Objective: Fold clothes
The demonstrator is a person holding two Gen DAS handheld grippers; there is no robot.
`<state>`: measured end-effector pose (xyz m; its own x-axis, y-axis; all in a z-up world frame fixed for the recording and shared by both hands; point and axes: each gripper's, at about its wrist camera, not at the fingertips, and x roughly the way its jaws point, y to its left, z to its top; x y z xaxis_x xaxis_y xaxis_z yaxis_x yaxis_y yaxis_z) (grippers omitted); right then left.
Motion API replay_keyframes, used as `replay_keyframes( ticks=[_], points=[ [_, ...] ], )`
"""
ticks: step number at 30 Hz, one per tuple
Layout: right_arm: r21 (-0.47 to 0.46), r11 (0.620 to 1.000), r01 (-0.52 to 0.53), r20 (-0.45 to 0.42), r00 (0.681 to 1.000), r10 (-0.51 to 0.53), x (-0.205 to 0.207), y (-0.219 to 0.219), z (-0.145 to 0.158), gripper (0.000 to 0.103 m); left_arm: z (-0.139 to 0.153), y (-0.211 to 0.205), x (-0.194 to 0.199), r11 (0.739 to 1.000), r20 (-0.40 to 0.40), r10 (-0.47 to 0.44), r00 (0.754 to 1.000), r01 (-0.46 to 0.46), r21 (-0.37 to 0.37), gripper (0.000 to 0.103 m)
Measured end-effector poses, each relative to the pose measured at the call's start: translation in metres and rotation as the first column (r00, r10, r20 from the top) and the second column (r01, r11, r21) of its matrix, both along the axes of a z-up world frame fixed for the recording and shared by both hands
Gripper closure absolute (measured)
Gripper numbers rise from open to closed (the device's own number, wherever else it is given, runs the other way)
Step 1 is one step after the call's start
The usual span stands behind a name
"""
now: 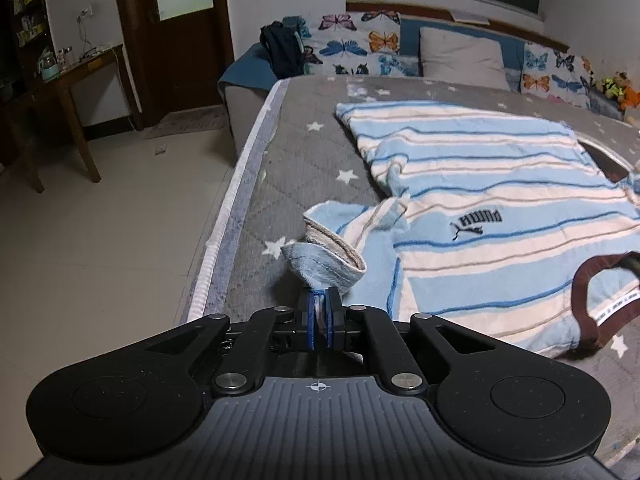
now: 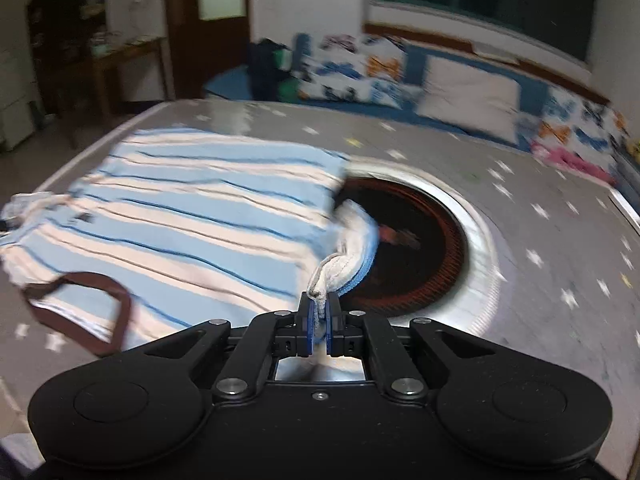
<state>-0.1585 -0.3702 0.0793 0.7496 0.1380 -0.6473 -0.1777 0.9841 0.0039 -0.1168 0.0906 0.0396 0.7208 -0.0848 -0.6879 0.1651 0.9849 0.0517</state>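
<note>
1. One shirt (image 1: 480, 216) on the bed (image 1: 288, 152); light-blue and white stripes with thin dark-blue and tan lines, brown collar (image 1: 592, 304), black logo on the chest.
2. Shirt lies mostly flat, spread near the bed's left edge, collar toward the near side, hem toward the pillows.
3. Two grippers, one per view. Left gripper (image 1: 319, 312): fingers (image 1: 308, 316) closed tight on a sleeve (image 1: 324, 264), cuff bunched and lifted just above the mattress, close to the bed's left edge.
4. Right gripper (image 2: 319, 316): fingers (image 2: 306, 320) pinched shut on the other sleeve (image 2: 344, 260), cloth gathered into a ridge in front of the pads.
5. Right view is motion-blurred; shirt (image 2: 192, 208) stretches to the left of the gripper, collar (image 2: 92, 304) at the near left.
6. One round dark opening with a pale rim (image 2: 472, 216) in the bed cover, just beside the shirt's right side; right sleeve overlaps it.
7. Grey bed cover with white stars (image 2: 560, 240).
8. Far edge of the bed: one plain pillow (image 1: 460, 54), two butterfly-print cushions (image 1: 356, 44), one dark bag (image 1: 282, 50).
9. One wooden desk (image 1: 68, 76) by the wall, off the bed's left side, small items on it too small to tell.
10. One door (image 1: 180, 20) behind the desk.
</note>
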Motion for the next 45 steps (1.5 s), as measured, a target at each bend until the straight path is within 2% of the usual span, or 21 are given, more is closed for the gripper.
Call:
replay_keyframes(
  ticks=[4,8,13,18,26,41,45],
  points=[
    [0.003,0.996,-0.087,0.0,0.996,0.087,0.009,0.026,0.004,0.097,0.0,-0.001,-0.002,1.0,0.012,-0.004,1.0,0.004,0.006,0.088],
    [0.005,0.988,-0.152,-0.031,0.988,0.152,0.024,0.055,-0.008,0.097,-0.004,0.0,-0.003,1.0,0.002,0.009,1.0,-0.009,-0.006,0.085],
    [0.015,0.984,-0.176,-0.094,0.98,0.176,0.039,0.073,-0.033,0.097,-0.008,0.005,-0.002,0.998,-0.009,0.037,0.999,-0.037,-0.04,0.084],
    [0.027,0.985,-0.169,-0.133,0.976,0.172,0.046,0.074,-0.049,0.095,-0.01,0.007,-0.001,0.996,-0.013,0.06,0.998,-0.061,-0.059,0.077],
    [0.028,0.986,-0.163,-0.108,0.98,0.165,0.041,0.072,-0.041,0.075,-0.012,0.009,0.0,0.99,-0.03,0.105,0.994,-0.108,-0.094,0.076],
    [-0.005,0.987,-0.159,-0.147,0.977,0.156,0.041,0.065,-0.052,0.059,-0.015,0.019,-0.007,0.972,-0.04,0.183,0.982,-0.187,-0.146,0.067],
    [-0.006,0.987,-0.163,-0.148,0.976,0.16,0.04,0.066,-0.051,0.058,-0.017,0.021,-0.005,0.965,-0.045,0.189,0.981,-0.194,-0.175,0.066]
  ],
)
